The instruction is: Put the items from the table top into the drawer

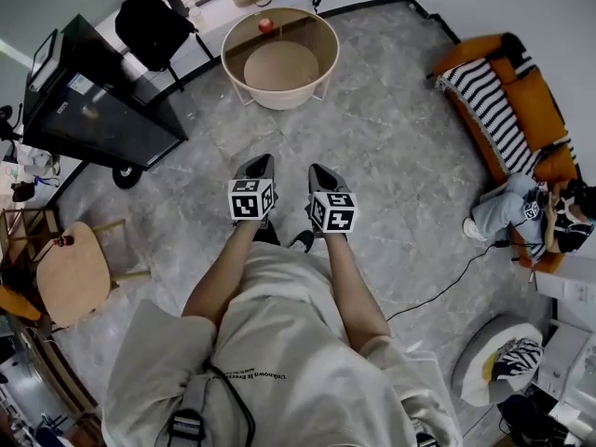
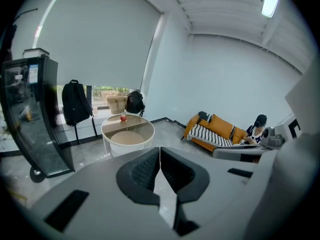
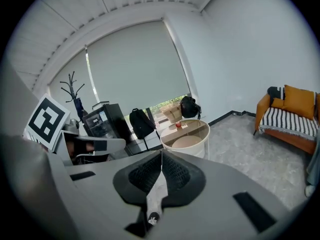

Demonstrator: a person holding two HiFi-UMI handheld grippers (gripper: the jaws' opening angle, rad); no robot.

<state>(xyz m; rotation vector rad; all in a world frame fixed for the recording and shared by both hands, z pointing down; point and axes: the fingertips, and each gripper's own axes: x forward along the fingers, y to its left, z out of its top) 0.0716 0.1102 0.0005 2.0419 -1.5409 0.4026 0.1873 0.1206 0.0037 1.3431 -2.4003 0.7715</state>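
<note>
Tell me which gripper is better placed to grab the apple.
Left, marginally: the apple sits almost straight ahead of the left gripper; the right gripper stands farther aside. Both are shut, empty and far off.

The person's left arm [image 1: 216,282] and right arm [image 1: 352,291] reached out in front. The left gripper [image 1: 259,164] and the right gripper [image 1: 318,171] were side by side, close but not touching, and pointed forward and a bit down. Both had their jaws shut tight with nothing between them.
</note>
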